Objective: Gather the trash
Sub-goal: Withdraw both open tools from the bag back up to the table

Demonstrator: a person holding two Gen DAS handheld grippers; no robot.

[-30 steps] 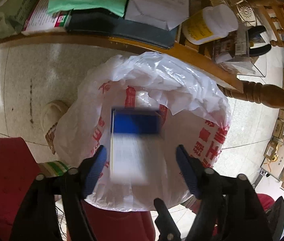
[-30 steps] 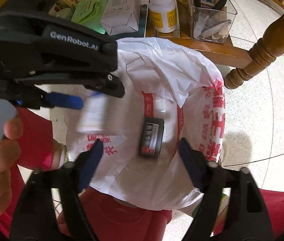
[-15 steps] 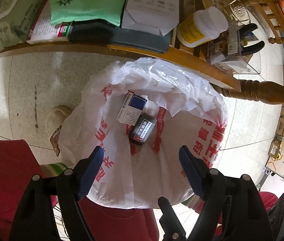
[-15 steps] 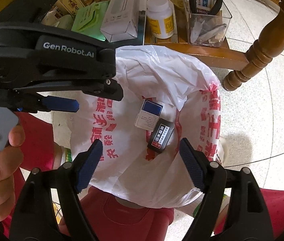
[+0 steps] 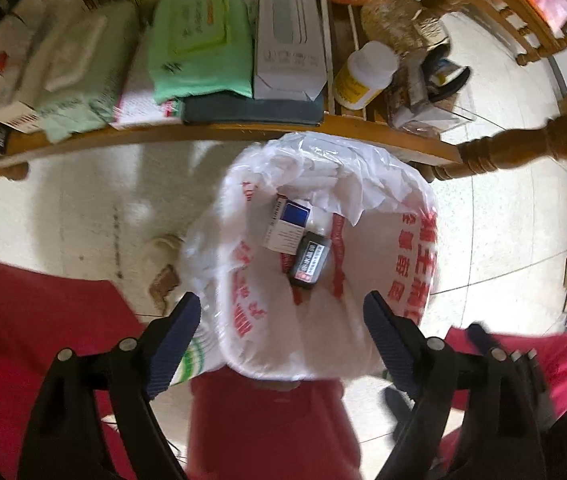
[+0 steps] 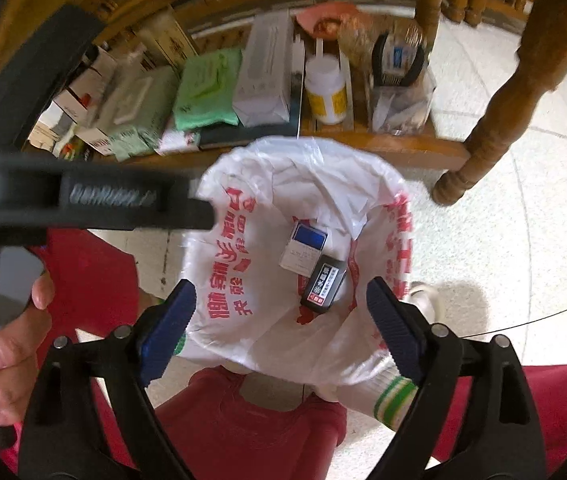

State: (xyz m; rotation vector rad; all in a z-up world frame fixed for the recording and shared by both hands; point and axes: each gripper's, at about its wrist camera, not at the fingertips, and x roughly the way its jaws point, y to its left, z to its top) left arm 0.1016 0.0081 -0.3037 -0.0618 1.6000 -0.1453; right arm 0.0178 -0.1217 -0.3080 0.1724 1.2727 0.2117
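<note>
A pale speckled floor [image 5: 67,208] fills the background, and across the top of both views runs a low wooden shelf [image 5: 219,130] crowded with goods: a tall white carton [image 5: 287,36], a green pack of wet wipes [image 5: 199,48], a white bottle with a yellow label [image 5: 365,74] and a clear plastic holder [image 6: 401,104] with black-handled pliers in it. A turned wooden leg [image 6: 495,108] stands at the shelf's right end.

Below the shelf edge sits a white plastic bag with red print [image 5: 419,264], its mouth spread wide over a bin. Inside it lie two pieces of trash, touching each other: a white box with a blue end [image 5: 288,226] nearer the shelf, and a small black box with a white label [image 5: 309,258] just below and to the right of it, both slightly tilted.

The person's red trousers [image 5: 267,420] show under the bag, with a white sock banded in green [image 6: 393,394] at the bag's lower right edge.

The left claw [image 5: 281,332] hangs above the near rim of the bag with its blue pads far apart and nothing between them. The right claw [image 6: 281,320] is likewise spread wide and grips nothing, hovering over the same rim. In the right wrist view the left tool's black body crosses the upper left, blurred, with the person's left hand [image 6: 11,360] wrapped around its handle.
</note>
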